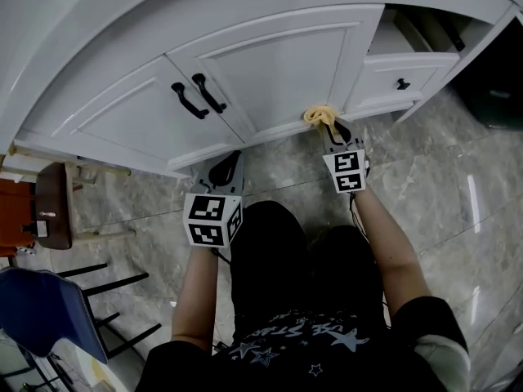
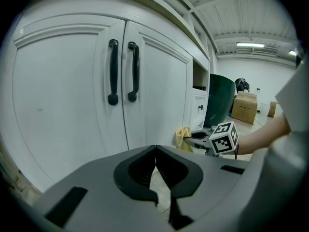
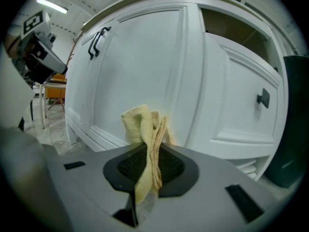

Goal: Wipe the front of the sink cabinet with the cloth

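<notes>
The white sink cabinet (image 1: 270, 72) has two doors with black handles (image 1: 198, 96). A yellow cloth (image 1: 320, 117) is pinched in my right gripper (image 1: 331, 127) and pressed against the lower right corner of the right door (image 3: 145, 81). In the right gripper view the cloth (image 3: 147, 139) stands bunched between the shut jaws. My left gripper (image 1: 227, 166) hangs near the cabinet's base below the handles, jaws shut with nothing in them. The left gripper view shows both handles (image 2: 121, 71), the cloth (image 2: 184, 138) and the right gripper (image 2: 200, 140) off to the right.
A drawer (image 1: 404, 76) with a black knob stands pulled out at the right. A dark green bin (image 2: 219, 98) is beyond it. A wooden stool (image 1: 49, 207) and a blue chair (image 1: 49, 313) stand on the marble floor at left.
</notes>
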`<state>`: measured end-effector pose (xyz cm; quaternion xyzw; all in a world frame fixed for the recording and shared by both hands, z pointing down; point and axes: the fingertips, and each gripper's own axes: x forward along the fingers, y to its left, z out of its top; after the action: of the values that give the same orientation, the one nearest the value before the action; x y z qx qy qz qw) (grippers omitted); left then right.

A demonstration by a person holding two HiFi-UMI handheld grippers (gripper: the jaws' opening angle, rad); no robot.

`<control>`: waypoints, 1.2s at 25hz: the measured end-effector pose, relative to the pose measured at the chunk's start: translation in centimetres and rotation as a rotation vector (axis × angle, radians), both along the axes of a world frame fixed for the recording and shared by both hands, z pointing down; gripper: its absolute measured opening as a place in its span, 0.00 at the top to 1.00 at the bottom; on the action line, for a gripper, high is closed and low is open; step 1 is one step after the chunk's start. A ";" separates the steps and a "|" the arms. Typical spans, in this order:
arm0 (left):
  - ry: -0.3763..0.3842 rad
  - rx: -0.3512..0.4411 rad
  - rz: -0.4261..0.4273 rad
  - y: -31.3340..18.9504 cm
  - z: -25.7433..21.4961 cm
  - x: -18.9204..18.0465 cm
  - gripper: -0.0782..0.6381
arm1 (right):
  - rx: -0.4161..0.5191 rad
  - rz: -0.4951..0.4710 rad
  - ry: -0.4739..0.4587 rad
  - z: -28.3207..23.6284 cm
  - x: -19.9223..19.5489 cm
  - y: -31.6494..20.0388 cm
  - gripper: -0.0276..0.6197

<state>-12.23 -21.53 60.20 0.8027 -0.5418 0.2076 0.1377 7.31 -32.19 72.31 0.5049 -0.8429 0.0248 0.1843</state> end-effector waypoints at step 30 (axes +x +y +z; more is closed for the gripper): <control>0.127 0.009 -0.050 10.0 -14.4 -9.6 0.87 | -0.053 0.263 -0.101 -17.8 5.8 9.4 0.86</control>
<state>-21.83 -11.50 45.84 0.8012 -0.5528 0.1503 0.1732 13.08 -22.75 54.56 0.6041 -0.7767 0.0963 0.1500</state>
